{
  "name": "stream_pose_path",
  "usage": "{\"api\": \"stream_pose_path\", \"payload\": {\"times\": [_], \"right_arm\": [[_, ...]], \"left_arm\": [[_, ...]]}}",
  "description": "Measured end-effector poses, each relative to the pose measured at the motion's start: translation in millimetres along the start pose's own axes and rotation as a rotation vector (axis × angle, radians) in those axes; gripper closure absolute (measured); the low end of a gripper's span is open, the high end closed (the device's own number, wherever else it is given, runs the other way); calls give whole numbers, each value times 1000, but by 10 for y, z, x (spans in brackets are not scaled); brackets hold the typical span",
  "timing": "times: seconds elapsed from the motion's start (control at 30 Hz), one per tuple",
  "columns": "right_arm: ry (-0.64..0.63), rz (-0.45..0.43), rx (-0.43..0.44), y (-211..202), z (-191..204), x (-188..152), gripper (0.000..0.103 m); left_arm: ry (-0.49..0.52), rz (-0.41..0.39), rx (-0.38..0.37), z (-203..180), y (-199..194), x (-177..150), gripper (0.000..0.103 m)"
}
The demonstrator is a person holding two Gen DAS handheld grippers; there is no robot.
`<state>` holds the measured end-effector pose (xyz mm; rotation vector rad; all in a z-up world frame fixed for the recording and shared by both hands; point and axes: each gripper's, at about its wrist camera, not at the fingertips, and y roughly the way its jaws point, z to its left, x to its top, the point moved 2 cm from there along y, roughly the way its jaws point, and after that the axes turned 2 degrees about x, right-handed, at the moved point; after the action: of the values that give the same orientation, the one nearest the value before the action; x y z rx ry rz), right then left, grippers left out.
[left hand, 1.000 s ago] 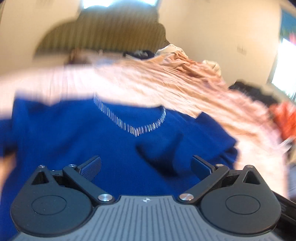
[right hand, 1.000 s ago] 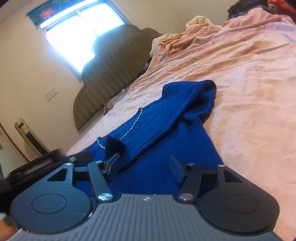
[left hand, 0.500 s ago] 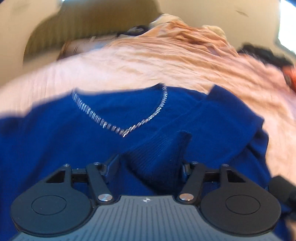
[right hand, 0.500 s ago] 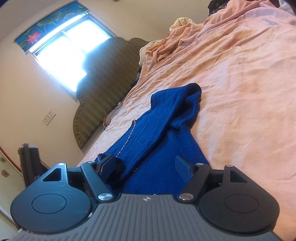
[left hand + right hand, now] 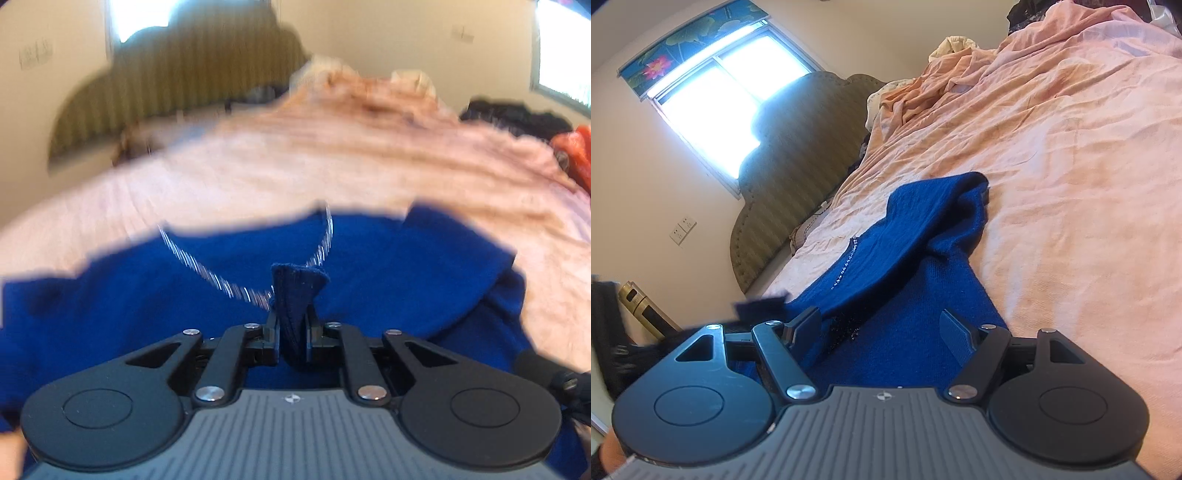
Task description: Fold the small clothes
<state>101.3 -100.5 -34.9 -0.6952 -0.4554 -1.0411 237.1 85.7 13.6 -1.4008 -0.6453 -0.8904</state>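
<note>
A small blue knit sweater (image 5: 399, 266) with a sparkly V neckline (image 5: 221, 280) lies spread on the pink bedsheet (image 5: 295, 166). My left gripper (image 5: 293, 325) is shut on the cuff of its sleeve, which pokes up between the fingers in front of the neckline. In the right wrist view the same sweater (image 5: 916, 332) stretches away with one sleeve (image 5: 942, 206) folded across the body. My right gripper (image 5: 881, 326) hovers open just over the blue fabric, with nothing between its fingers.
A padded olive headboard (image 5: 798, 166) stands at the head of the bed under a bright window (image 5: 724, 92). Crumpled peach bedding (image 5: 923, 92) lies near the pillows. Dark clothes (image 5: 517, 114) and an orange garment (image 5: 576, 151) sit at the bed's right side.
My left gripper went from open to shut, pinching the sleeve cuff and lifting it. The right gripper stayed open and tilted a little over the sweater.
</note>
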Motion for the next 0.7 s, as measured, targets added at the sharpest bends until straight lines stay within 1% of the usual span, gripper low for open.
{"api": "stream_pose_path", "payload": {"times": [0.03, 0.1, 0.13, 0.17, 0.2, 0.23, 0.27, 0.3, 0.33, 0.37, 0.43, 0.53, 0.6, 0.67, 0.7], "right_arm": [[0, 0, 0, 1, -4, 2, 29], [-1, 0, 0, 3, -11, 5, 29], [-2, 0, -1, 6, -11, 6, 29], [-2, 0, -1, 8, -11, 7, 29], [-3, 0, -1, 9, -19, 5, 29], [-4, 0, -1, 10, -19, 6, 29], [-4, 1, -1, 10, -19, 6, 29], [-6, 1, -1, 13, -17, 6, 29], [-7, 1, -1, 15, -16, 8, 28], [-8, 1, -2, 15, -13, 4, 28], [-10, 2, -4, 17, -13, 1, 28], [-17, 3, -9, 19, -10, 0, 29], [-20, 4, -12, 22, 3, -4, 29], [-21, 4, -14, 24, 4, 0, 29], [-22, 4, -13, 24, 3, -1, 29]], "left_arm": [[1, -65, -3, 38, -148, 56, 92], [-27, -153, 15, 164, -368, 123, 92], [-76, -178, 33, 291, -434, 129, 92], [-139, -182, 64, 452, -446, 103, 92], [-203, -165, 102, 625, -405, 42, 92], [-256, -126, 122, 779, -331, -38, 92], [-305, -71, 124, 922, -234, -139, 92], [-335, -27, 131, 1017, -160, -230, 92], [-343, -1, 140, 1070, -113, -307, 92], [-333, 10, 147, 1085, -91, -358, 92], [-313, 6, 150, 1083, -91, -387, 92], [-303, -28, 158, 1071, -136, -276, 92], [-289, -40, 174, 1130, -148, -159, 92], [-265, 19, 173, 1214, -18, -108, 91], [-244, 62, 168, 1253, 76, -107, 89]]}}
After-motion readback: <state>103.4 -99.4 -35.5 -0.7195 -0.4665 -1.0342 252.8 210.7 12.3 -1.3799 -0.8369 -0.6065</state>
